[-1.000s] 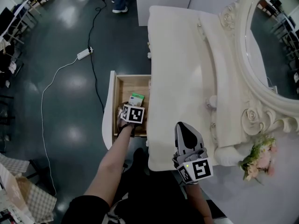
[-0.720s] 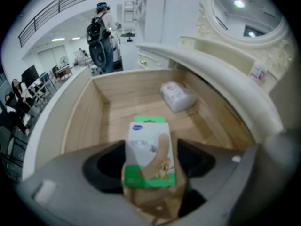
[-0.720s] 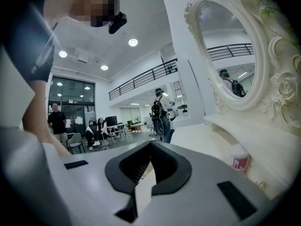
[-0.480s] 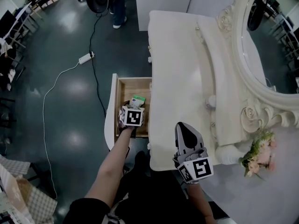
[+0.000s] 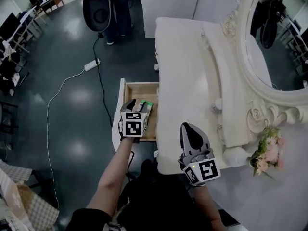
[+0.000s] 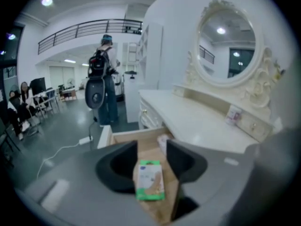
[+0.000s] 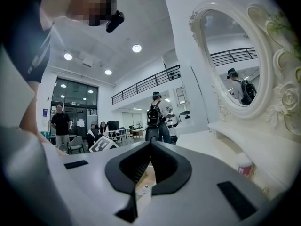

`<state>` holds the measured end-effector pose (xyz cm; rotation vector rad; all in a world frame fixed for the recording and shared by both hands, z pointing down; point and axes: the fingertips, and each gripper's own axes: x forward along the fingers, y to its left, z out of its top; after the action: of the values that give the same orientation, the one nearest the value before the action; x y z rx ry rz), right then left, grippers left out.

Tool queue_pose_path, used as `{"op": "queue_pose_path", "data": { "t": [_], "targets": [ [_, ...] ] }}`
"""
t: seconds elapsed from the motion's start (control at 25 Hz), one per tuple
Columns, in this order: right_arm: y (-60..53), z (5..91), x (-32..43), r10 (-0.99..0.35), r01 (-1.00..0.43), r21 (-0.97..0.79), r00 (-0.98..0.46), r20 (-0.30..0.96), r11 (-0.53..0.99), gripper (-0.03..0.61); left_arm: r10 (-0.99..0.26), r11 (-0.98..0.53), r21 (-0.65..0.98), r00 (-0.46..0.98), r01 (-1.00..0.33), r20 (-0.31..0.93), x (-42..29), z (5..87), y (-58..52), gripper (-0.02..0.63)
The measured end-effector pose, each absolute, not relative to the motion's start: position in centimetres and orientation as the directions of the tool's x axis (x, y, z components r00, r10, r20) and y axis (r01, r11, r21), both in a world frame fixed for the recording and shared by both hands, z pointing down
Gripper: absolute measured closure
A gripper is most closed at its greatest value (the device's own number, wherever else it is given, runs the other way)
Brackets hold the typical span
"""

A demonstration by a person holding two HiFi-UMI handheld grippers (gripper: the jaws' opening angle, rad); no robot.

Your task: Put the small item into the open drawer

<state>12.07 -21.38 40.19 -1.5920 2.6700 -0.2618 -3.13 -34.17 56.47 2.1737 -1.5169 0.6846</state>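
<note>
Item: small green packet lies flat in the drawer | left gripper: over the drawer, jaws closing, packet between, not touched | right gripper: jaws together, empty | Feel: probably light, thin, bendy; pinch its long edges.

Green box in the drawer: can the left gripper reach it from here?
Probably yes. The left gripper hovers over the open drawer with the green box lying in line between its closing jaws, untouched, nothing covering it. The jaws would likely need reopening first.
</note>
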Motion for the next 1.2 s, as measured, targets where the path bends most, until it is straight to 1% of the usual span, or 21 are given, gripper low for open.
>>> {"op": "queue_pose_path", "data": {
  "t": [0.16, 0.6, 0.72, 1.04, 1.2],
  "targets": [
    [-21.2, 39.5, 11.5, -0.875, -0.870, -0.145, -0.482, 0.049, 0.472, 0.581, -0.797, -0.331, 0.048, 0.306, -0.942, 0.521, -3.9, 52.5, -33.4, 0.427],
    [-20.5, 37.4, 10.0, -0.878, -0.872, -0.119, -0.478, -0.002, 0.475, 0.581, -0.879, -0.353, 0.060, 0.353, -0.934, 0.320, -6.2, 43.8, -30.0, 0.500],
    [-20.3, 36.9, 9.6, -0.879, -0.873, -0.109, -0.477, -0.011, 0.475, 0.581, -0.889, -0.359, 0.053, 0.359, -0.932, 0.285, -6.8, 42.4, -29.0, 0.510],
    [-19.6, 36.1, 8.6, -0.878, -0.874, -0.090, -0.477, -0.028, 0.477, 0.581, -0.904, -0.371, 0.051, 0.373, -0.927, 0.210, -8.2, 39.9, -26.3, 0.579],
    [-19.2, 35.9, 8.2, -0.879, -0.875, -0.083, -0.476, -0.029, 0.477, 0.581, -0.912, -0.364, 0.064, 0.370, -0.929, 0.176, -9.3, 38.8, -25.2, 0.601]
  ]
}}
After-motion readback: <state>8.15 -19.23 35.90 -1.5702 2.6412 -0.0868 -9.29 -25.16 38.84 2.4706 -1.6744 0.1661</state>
